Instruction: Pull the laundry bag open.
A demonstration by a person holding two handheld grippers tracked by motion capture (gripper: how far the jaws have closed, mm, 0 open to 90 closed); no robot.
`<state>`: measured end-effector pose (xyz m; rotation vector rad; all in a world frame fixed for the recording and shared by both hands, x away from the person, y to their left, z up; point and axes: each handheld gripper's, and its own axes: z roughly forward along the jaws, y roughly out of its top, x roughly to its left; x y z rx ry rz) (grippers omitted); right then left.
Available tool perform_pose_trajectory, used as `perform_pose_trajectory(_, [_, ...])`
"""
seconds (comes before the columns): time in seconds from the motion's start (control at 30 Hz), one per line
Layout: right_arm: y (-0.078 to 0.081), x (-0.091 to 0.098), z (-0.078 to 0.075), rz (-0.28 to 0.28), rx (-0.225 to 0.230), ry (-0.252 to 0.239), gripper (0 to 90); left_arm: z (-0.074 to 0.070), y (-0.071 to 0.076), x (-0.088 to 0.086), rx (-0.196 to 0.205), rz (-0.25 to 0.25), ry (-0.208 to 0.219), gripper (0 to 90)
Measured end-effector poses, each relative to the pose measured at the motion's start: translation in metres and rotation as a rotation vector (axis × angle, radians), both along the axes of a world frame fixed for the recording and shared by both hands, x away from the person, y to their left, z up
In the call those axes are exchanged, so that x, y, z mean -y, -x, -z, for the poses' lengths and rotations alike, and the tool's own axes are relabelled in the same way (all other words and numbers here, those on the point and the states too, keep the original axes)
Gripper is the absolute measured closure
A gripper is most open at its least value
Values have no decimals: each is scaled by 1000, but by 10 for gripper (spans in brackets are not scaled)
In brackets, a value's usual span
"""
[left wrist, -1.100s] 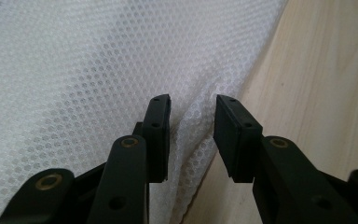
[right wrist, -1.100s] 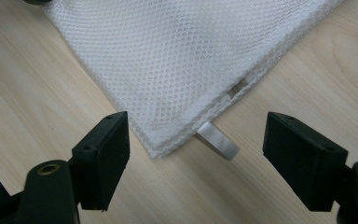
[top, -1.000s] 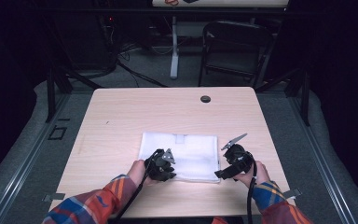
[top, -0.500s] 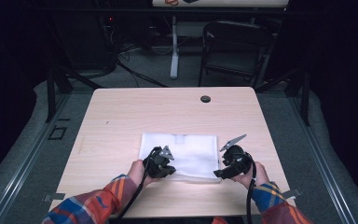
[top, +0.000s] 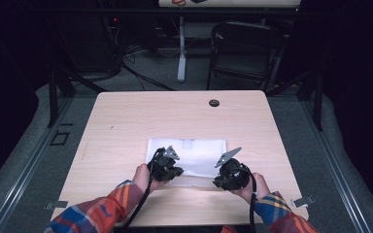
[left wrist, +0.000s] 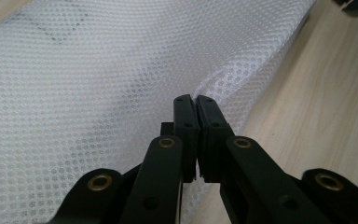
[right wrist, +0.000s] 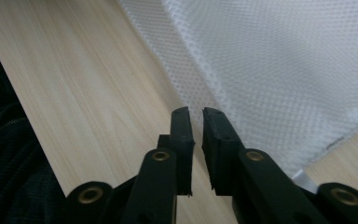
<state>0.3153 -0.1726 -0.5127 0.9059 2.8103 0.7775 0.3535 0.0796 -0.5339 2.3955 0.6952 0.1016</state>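
A person sits at the near edge of a light wooden surface [top: 126, 121], with both forearms in plaid sleeves [top: 102, 211] coming in from below. In the middle of the near half lies a white mesh cloth [top: 196, 153], folded flat into a rectangle, with a small pale label at its far edge.

The left gripper [top: 167, 167] is at the near left corner of the cloth. In the left gripper view, its two black jaws are pressed together, and a fold of the mesh cloth [left wrist: 98, 70] rises up between their tips, so they are clenched on the edge of the fabric. Bare wood shows to the right of that edge.

The right gripper [top: 230, 174] is at the near right corner of the cloth, held by the right hand [top: 252, 187]. In the right gripper view, its jaws stand a little apart with a narrow gap between them, and the hem of the mesh cloth [right wrist: 284, 70] runs in front of the tips. I cannot tell if any fabric is inside the gap; it looks more released than closed.

On the far side of the surface there is a small dark round hole [top: 214, 103]. Behind the surface, on the grey floor, stands a dark folding chair [top: 245, 53], and cables [top: 136, 63] lie near it.
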Motion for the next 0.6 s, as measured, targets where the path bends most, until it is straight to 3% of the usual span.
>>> perform_pose_trajectory(0.13, [-4, -10, 8, -18, 33, 51, 882, -1, 0, 0, 5, -4, 21, 878])
perform_pose_trajectory(0.4, [-14, -26, 29, -24, 86, 78, 900, -2, -1, -1, -5, -5, 28, 878])
perform_pose_trajectory(0.6, [-21, -36, 44, -43, 93, 124, 900, -3, 1, -1, 10, -24, 34, 878])
